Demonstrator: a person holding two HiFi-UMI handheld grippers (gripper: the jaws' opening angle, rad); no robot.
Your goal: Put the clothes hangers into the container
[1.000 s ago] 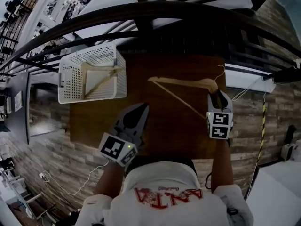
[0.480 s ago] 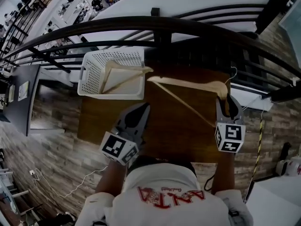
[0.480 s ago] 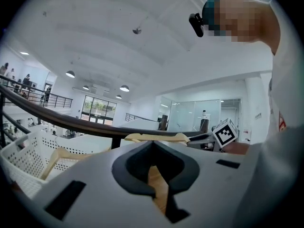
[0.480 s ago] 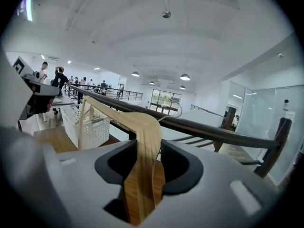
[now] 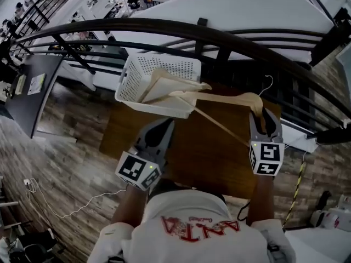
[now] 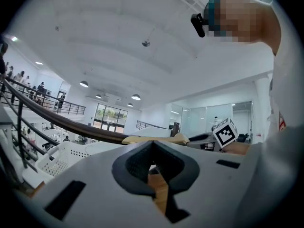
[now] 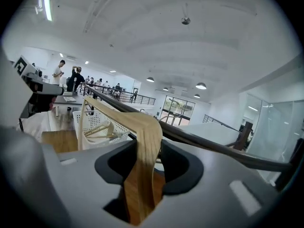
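Wooden hanger [image 5: 230,98] hangs above brown table [image 5: 192,152] beside dark railing [image 5: 164,24].

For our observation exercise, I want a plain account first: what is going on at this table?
A person holds a gripper in each hand above a wooden table. The right gripper is shut on a wooden hanger, gripping it near the hook end and holding it clear of the table. The hanger's far end reaches over the near edge of the white basket. At least one other hanger already lies in the basket. The left gripper is shut and empty, held beside the basket.
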